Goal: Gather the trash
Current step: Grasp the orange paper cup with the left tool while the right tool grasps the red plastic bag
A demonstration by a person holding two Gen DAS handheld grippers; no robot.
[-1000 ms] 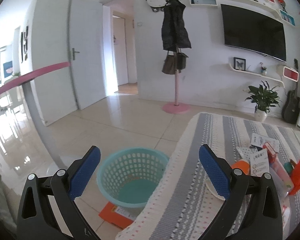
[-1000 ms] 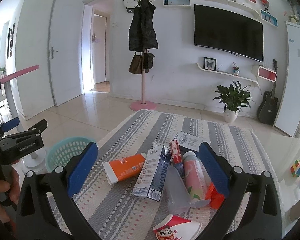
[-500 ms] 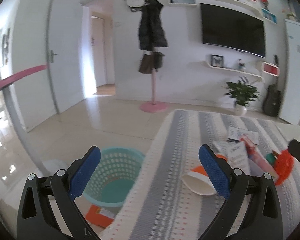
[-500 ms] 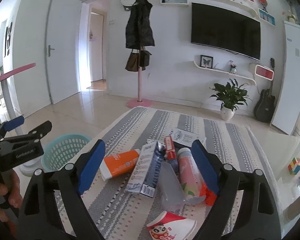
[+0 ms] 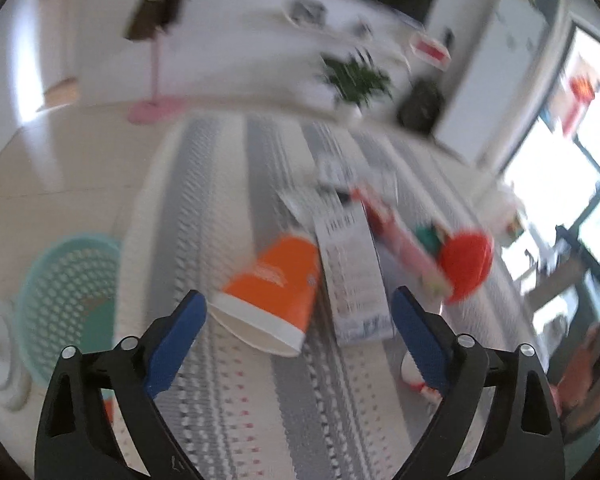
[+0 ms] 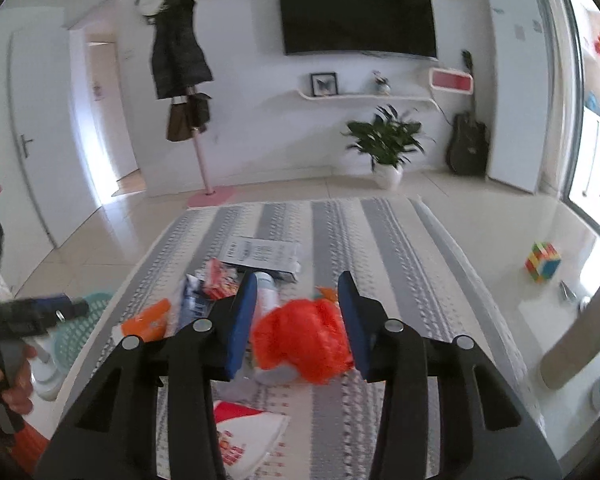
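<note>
Trash lies in a heap on a table with a grey striped cloth (image 5: 220,208). My left gripper (image 5: 300,320) is open, low over the cloth, with an orange paper cup (image 5: 276,284) lying on its side between the fingers. A white carton (image 5: 352,264) lies beside the cup. My right gripper (image 6: 298,312) is partly closed around an orange mesh ball (image 6: 304,340), and the blue pads stand on both sides of it without clearly pressing it. The ball also shows in the left wrist view (image 5: 466,260). A teal mesh basket (image 5: 68,292) stands on the floor left of the table.
A red-and-white paper cup (image 6: 244,436) lies near the table's front edge. A pink bottle (image 5: 404,252), a leaflet (image 6: 260,252) and wrappers lie further back. A coat stand (image 6: 198,148), a potted plant (image 6: 384,140) and a colour cube (image 6: 542,260) are on the floor.
My left gripper has swung right and down over the table towards the orange cup; its view is blurred. My right gripper has dropped onto the heap and narrowed around the orange mesh ball.
</note>
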